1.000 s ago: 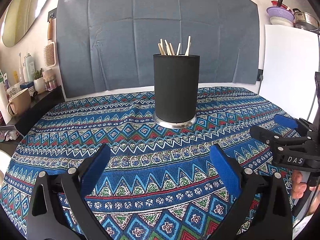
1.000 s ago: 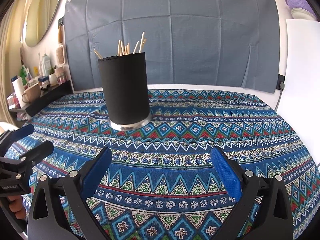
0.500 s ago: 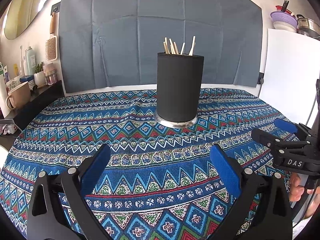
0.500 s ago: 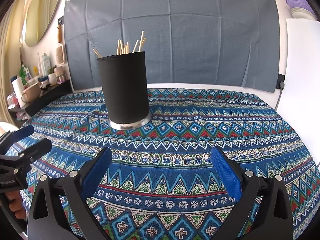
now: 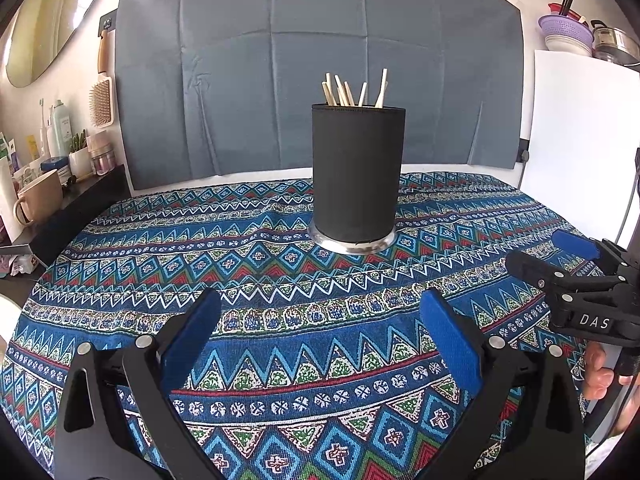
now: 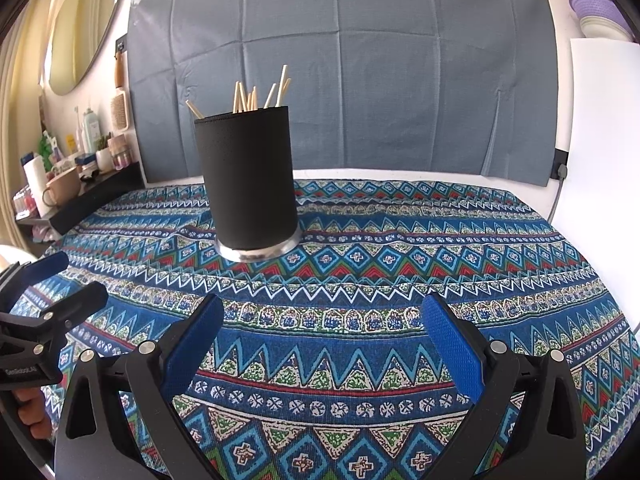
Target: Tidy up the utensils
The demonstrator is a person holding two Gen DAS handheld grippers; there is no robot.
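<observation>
A grey backdrop (image 5: 312,80) hangs behind the desk (image 5: 120,280) with its patterned blue cloth. The black holder (image 5: 357,176) stands upright mid-desk, wooden sticks (image 5: 352,90) poking up. It lies straight ahead of the left tongs (image 5: 320,336), left of the right tongs (image 6: 324,340); both gape wide, empty.

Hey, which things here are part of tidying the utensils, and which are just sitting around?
Part of the job:
black holder
chopsticks standing in it
left gripper, open
right gripper, open

Just sitting around:
mug
hairbrush
bottles
purple colander
</observation>
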